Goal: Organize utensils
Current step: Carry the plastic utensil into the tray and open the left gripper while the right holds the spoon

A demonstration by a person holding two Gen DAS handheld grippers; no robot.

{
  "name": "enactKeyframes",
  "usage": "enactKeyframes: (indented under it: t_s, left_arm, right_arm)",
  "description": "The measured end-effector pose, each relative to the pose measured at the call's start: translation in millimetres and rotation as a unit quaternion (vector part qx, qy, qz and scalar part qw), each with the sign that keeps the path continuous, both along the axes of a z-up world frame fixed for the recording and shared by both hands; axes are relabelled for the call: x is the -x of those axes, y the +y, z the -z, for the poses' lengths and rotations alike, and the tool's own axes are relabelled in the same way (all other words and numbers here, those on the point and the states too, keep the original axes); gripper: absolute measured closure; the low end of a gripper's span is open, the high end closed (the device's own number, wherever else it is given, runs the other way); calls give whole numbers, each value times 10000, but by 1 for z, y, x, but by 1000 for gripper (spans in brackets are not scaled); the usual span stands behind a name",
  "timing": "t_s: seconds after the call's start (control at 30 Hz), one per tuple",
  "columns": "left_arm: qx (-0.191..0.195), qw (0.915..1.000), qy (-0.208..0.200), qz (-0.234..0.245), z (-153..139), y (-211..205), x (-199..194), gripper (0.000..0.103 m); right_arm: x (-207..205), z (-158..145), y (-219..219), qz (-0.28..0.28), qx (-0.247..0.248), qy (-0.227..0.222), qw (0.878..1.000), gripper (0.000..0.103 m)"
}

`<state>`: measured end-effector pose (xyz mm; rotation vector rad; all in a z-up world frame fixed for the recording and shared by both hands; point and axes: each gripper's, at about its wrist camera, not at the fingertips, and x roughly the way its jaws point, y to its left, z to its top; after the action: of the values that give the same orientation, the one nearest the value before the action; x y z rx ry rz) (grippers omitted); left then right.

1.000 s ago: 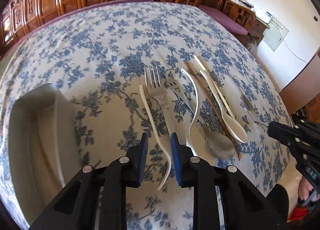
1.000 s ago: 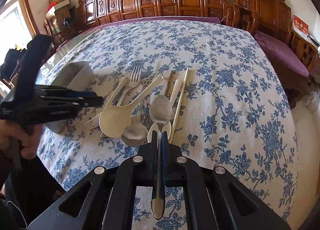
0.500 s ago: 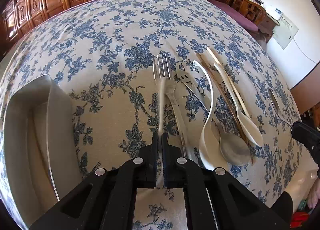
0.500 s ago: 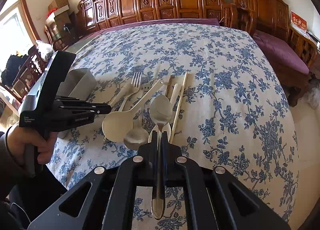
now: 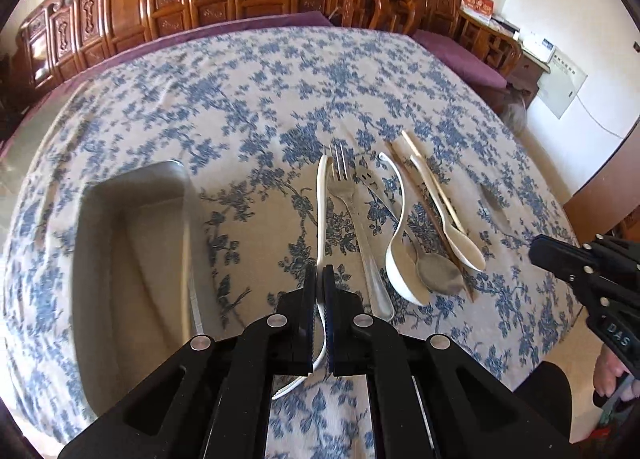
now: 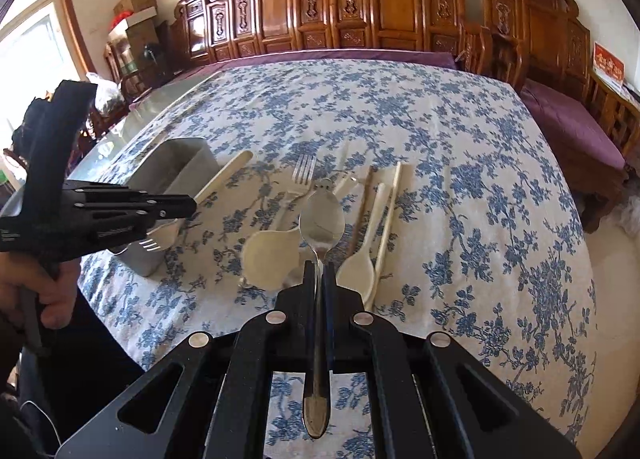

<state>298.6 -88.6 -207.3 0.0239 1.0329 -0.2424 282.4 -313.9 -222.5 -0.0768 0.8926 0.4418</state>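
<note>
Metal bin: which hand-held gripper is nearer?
Left. The left hand-held gripper, clamping a white plastic fork, is beside the metal bin; the right hand-held gripper, holding a metal spoon, is past the utensil row.

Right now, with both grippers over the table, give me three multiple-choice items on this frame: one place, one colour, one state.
1. The metal container stands: A) right of the chopsticks B) left of the white fork C) on the spoons.
2. The tablecloth flowers are: A) red B) green C) blue.
3. The right gripper is: A) shut on a metal spoon B) open, empty C) shut on a chopstick.
Answers: B, the metal container lies left of the white fork held by the left gripper; C, the tablecloth print is blue; A, its fingers clamp the metal spoon's handle.
</note>
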Motion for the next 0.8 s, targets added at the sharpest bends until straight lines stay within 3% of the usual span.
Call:
enactKeyframes:
  t_s: [0.43,0.8]
  left_arm:
    - [-76,9992,-237,-302,-27,50,23,100]
    - [-56,9963,-68,-861,1,107,6,100]
  right_arm:
    - [23,-19,39,-466,-60,-195,9987,98]
    - [27,-9,57,-517,35,-186,9985,98]
